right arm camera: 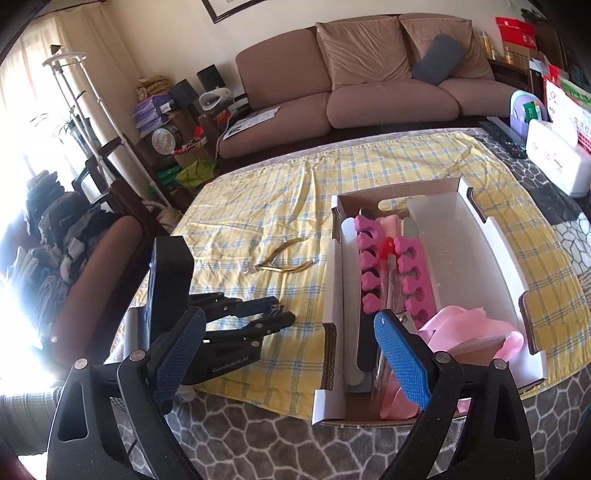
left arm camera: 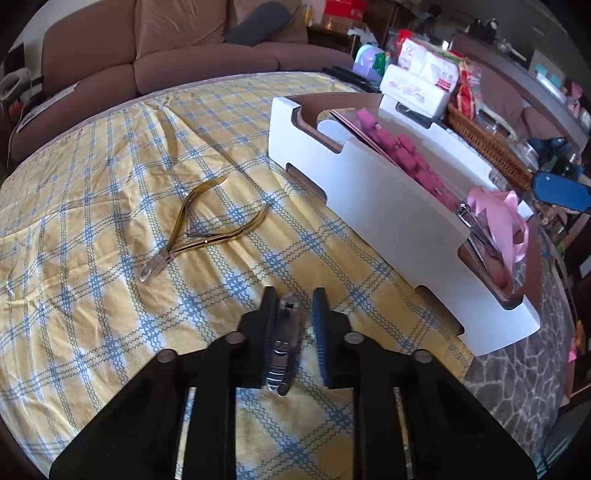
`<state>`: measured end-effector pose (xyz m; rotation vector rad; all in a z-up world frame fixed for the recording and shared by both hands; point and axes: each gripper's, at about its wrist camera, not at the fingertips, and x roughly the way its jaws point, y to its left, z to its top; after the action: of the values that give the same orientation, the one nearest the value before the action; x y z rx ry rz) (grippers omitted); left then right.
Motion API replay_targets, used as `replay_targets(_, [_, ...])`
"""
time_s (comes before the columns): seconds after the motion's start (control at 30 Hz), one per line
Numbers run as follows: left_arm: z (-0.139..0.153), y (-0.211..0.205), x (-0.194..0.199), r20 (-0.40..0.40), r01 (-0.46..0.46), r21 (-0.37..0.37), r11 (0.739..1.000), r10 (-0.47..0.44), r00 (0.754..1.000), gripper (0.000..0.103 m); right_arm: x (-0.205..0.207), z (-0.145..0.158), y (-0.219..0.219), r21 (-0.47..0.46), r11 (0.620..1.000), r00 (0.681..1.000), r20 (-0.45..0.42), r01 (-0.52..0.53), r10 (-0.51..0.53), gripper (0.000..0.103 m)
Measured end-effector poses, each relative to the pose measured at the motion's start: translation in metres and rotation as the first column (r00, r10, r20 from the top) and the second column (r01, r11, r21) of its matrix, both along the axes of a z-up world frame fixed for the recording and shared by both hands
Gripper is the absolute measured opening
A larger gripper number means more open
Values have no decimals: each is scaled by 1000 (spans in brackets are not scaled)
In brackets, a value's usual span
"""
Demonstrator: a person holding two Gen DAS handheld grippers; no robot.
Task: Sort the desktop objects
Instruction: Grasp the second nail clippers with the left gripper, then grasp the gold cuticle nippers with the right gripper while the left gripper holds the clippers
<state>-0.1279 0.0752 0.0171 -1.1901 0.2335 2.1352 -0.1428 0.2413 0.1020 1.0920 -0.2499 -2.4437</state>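
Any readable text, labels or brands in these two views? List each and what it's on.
"GenRobot.AI": white lettering on the black body of the left gripper, seen from the right wrist view.
Red print on the white tissue packs: too blurred to read.
Print on the red box behind the sofa: unreadable.

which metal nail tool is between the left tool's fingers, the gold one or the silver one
The silver nail clipper, between the left tool's fingers. The gold cuticle nipper lies apart on the checked cloth.

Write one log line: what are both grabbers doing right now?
left gripper: closing around nail clipper | right gripper: open, empty | cuticle nipper: on cloth | box: partly filled
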Motion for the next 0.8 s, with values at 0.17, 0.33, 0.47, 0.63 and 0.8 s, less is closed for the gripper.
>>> replay_targets(0.17, [11,-19,-1,13,-20,25,999,20,1000,11,1,4,-3,3,1000,1000,-6,-2,2,94])
replay_targets(0.33, [58,-79,2,-1,-70,137,988,71,997,11,0,18,-17,11,1000,999,-26,-26,26,90])
replay_targets(0.47, [86,-136,4,4,-135,199,971,137,991,11,-10,28,-45,50,996,996,-50,-71,73,86])
replay_targets(0.63, [93,-184,3,23,-200,260,945,201,979,11,-43,22,-98,111,984,989,-36,-136,141,86])
replay_targets(0.8, [83,-208,-3,60,-235,307,922,227,972,11,-83,-14,-156,256,947,981,23,-193,194,86])
